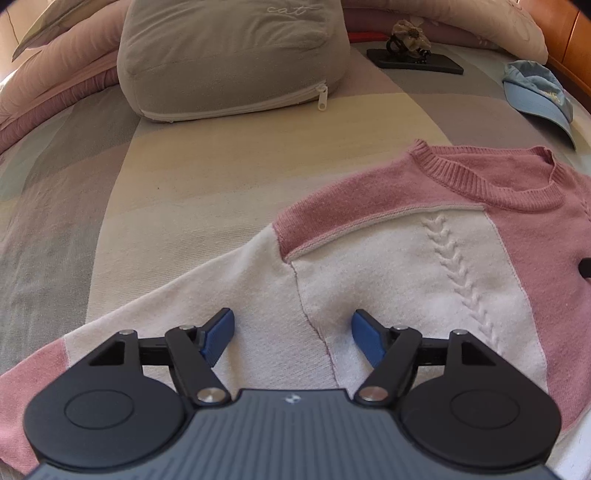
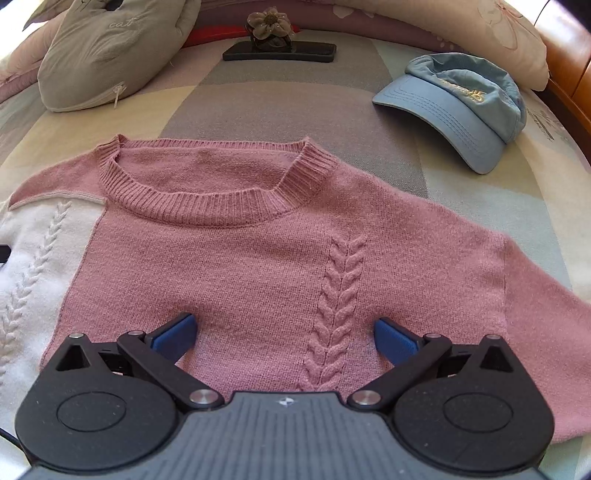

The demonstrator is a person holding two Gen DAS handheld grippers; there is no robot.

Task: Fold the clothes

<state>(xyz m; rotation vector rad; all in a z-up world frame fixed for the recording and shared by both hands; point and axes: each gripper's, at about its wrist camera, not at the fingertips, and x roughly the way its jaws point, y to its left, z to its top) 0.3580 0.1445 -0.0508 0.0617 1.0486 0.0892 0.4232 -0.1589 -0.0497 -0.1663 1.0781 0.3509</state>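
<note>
Lying flat across the lower frame, the pink-and-white sweater (image 2: 258, 266) sat beneath both spread, empty grippers: left gripper (image 1: 293, 338), right gripper (image 2: 284, 338).

1. A grey cushion (image 2: 107, 51) with a white zip lies at the bed's far left, embroidered "cat";
2. a blue cap (image 2: 458, 107) sits at the far right;
3. a dark flat slab (image 2: 280, 52) between them carries a fabric flower (image 2: 269, 22);
4. a checked bedspread (image 1: 229, 177) covers the bed.
</note>
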